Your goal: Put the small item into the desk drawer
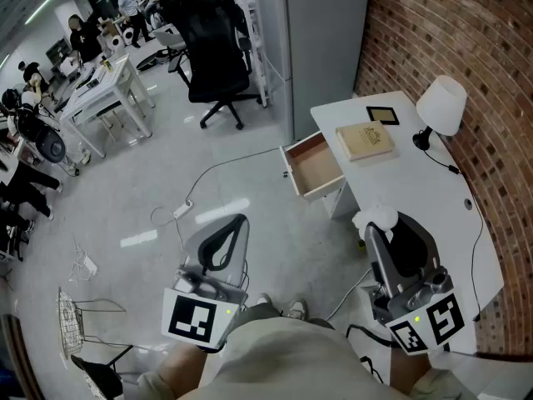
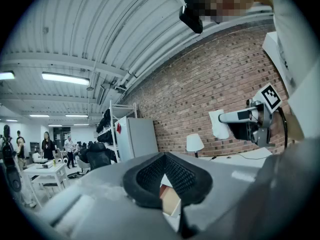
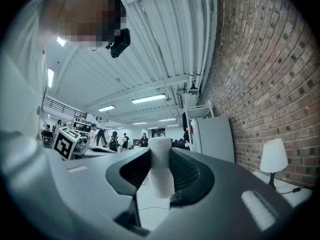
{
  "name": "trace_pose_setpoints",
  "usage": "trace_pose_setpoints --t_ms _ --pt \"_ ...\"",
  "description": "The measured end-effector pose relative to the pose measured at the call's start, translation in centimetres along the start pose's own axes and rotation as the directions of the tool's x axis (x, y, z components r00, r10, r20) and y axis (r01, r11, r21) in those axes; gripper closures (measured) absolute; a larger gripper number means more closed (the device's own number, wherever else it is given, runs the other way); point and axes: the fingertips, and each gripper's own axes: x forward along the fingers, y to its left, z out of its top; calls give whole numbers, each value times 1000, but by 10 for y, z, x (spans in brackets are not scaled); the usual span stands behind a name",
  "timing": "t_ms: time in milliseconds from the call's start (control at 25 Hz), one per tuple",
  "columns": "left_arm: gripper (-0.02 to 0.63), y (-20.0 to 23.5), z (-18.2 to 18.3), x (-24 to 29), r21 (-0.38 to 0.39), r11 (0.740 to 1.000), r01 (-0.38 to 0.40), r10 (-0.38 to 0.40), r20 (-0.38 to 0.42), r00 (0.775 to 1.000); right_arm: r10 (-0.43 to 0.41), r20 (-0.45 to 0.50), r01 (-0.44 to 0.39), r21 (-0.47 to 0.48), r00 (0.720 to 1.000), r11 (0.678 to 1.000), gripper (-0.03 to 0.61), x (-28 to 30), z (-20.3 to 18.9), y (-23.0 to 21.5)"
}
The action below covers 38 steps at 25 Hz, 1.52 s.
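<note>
A small white item [image 1: 376,217] sits pinched between the jaws of my right gripper [image 1: 379,226], held above the front part of the white desk [image 1: 433,198]. In the right gripper view the white item [image 3: 161,171] fills the gap between the black pads [image 3: 187,174]. The desk drawer [image 1: 314,166] stands pulled open to the desk's left, its wooden inside bare. My left gripper [image 1: 239,220] hangs over the floor, away from the desk, its jaw tips together and holding nothing. The left gripper view also shows the right gripper [image 2: 235,117] with the white item [image 2: 218,124].
On the desk lie a tan book [image 1: 365,140], a black frame [image 1: 383,114] and a white lamp [image 1: 440,106] with a cable. A brick wall [image 1: 466,40] runs behind. Black office chair [image 1: 215,57], white tables [image 1: 104,98], a floor power strip [image 1: 181,211] and a wire basket [image 1: 71,319] stand left.
</note>
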Motion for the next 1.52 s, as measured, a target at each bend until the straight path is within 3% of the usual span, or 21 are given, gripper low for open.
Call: trace_pose_setpoints --t_ms 360,640,840,1160,1520 --pt "612 -2 -3 6 -26 1000 4 -4 -10 1000 -31 13 31 33 999 999 454 -4 -4 -12" --pt "612 -5 -6 18 -19 1000 5 -6 -20 1000 -42 -41 45 62 998 997 454 4 -20 -28" --pt "612 6 -15 20 -45 999 -11 9 -28 1000 -70 -80 71 2 994 997 454 17 -32 -32" --pt "612 30 -26 47 -47 999 -21 20 -24 1000 -51 -117 51 -3 992 999 454 57 -52 -45" --pt "611 78 -50 111 -75 997 -7 3 -59 998 -44 -211 51 30 977 998 454 130 -91 -76"
